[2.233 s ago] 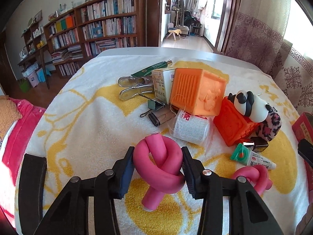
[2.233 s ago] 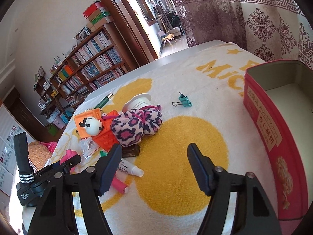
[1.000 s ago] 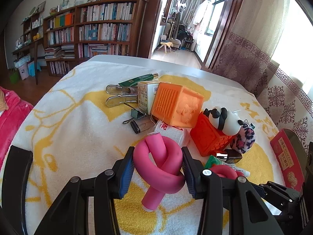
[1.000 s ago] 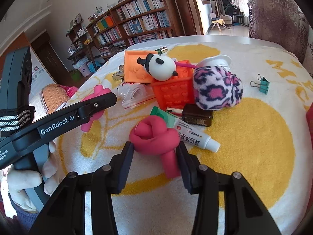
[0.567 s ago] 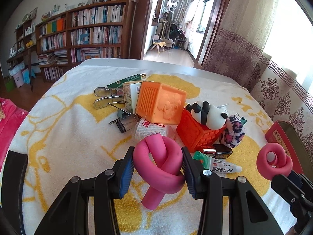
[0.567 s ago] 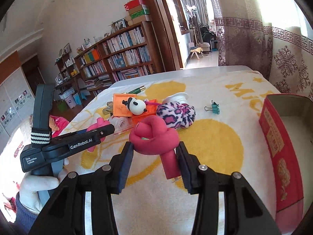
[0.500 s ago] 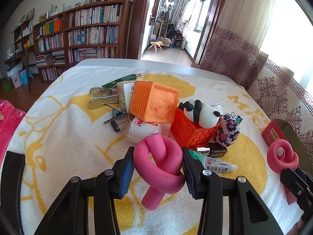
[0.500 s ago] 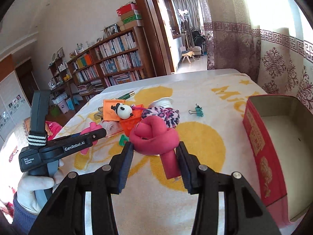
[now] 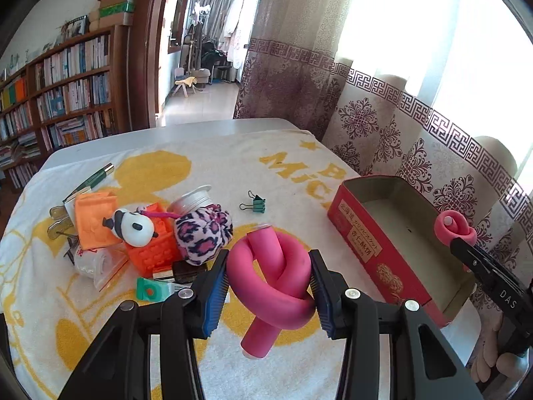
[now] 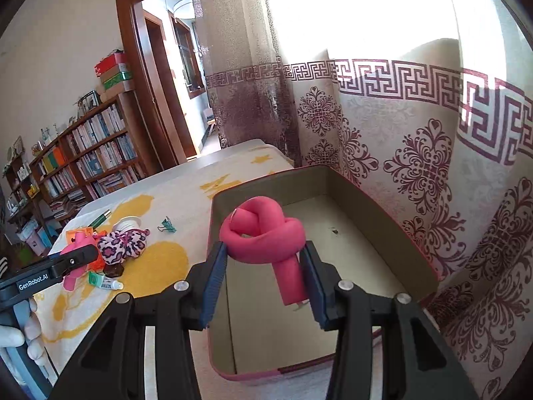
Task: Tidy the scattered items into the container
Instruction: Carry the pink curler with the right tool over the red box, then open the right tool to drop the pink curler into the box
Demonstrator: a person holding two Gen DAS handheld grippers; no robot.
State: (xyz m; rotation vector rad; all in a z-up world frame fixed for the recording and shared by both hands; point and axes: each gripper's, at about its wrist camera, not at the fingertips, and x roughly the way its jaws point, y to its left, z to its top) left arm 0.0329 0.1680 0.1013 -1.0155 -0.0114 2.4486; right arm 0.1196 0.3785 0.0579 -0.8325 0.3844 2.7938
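My left gripper (image 9: 269,289) is shut on a knotted pink foam curler (image 9: 271,275), held above the yellow-and-white towel (image 9: 213,166), left of the red tin box (image 9: 373,236). My right gripper (image 10: 265,275) is shut on a second knotted pink curler (image 10: 263,233), which hangs over the open, empty inside of the red tin box (image 10: 366,250). In the left wrist view that second curler (image 9: 453,230) shows above the box's right side. A pile lies on the towel at left: orange cubes (image 9: 95,221), a panda figure (image 9: 133,226), a leopard pouch (image 9: 203,235), a tube (image 9: 156,290).
A green binder clip (image 9: 254,204) lies alone between the pile and the box. A green pen (image 9: 91,180) and metal clips sit at the pile's far side. Patterned curtains (image 10: 416,133) hang right behind the box. A bookshelf (image 9: 56,100) stands beyond the table.
Both grippers lifted their curlers off the towel and swung right towards the red box. The right one now hangs over the box's opening; the left has passed the pile.
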